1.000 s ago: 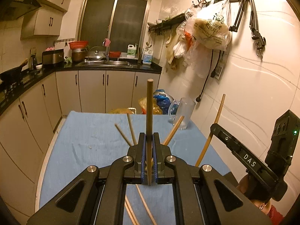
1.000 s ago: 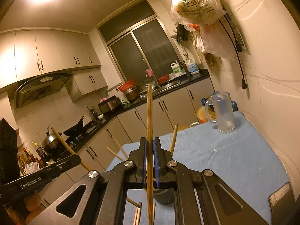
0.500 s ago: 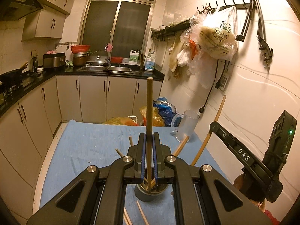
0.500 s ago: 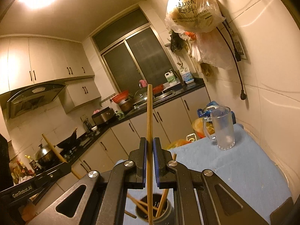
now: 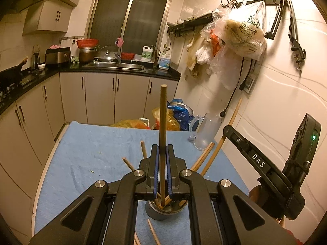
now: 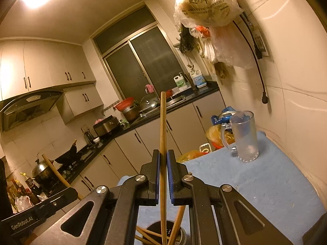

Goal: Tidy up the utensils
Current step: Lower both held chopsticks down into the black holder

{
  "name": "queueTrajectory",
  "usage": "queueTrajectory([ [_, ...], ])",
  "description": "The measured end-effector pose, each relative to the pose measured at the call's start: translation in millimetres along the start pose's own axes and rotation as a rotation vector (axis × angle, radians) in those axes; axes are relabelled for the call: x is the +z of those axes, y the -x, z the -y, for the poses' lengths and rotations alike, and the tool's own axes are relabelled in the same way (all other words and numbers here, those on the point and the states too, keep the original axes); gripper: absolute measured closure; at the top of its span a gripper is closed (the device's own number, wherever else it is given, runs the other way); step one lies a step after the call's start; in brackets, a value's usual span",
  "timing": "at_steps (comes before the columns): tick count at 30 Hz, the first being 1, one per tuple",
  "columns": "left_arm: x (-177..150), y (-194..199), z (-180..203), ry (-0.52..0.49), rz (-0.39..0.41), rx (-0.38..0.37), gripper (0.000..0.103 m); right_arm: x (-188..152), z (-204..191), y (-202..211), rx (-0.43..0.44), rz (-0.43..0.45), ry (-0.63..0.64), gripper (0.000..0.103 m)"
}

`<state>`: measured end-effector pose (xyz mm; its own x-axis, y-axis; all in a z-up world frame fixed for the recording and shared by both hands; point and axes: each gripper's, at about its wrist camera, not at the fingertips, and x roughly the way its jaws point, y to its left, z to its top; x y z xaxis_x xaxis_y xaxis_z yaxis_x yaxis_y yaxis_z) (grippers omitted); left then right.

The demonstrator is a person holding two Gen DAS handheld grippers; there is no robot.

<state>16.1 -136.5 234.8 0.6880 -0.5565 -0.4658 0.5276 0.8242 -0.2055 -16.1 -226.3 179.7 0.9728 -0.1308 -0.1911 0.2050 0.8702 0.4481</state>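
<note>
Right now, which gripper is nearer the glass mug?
Right. The right gripper sits on the mug's side of the chopstick holder; the left gripper sits on the holder's other side, farther from it.

Holder (image 5: 166,212) base partly hidden behind left tongs (image 5: 161,169); loose chopstick (image 5: 153,232) cut off by bottom edge. Right view: holder's (image 6: 163,234) lower part cut off, print on hanging bag (image 6: 204,2) unreadable.

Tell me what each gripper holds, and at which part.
Left gripper: a dark chopstick, gripped low on its shaft. Right gripper: a lighter chopstick, gripped near its middle.
</note>
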Motion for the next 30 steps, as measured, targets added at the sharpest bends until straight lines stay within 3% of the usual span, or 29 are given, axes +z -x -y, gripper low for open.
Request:
queueTrajectory([
  [30,-31.2,-20.9,-12.6,-0.001,-0.072,0.003,0.097,-39.2,6.2,-14.9,-0.003,-0.107,0.026,0.096],
])
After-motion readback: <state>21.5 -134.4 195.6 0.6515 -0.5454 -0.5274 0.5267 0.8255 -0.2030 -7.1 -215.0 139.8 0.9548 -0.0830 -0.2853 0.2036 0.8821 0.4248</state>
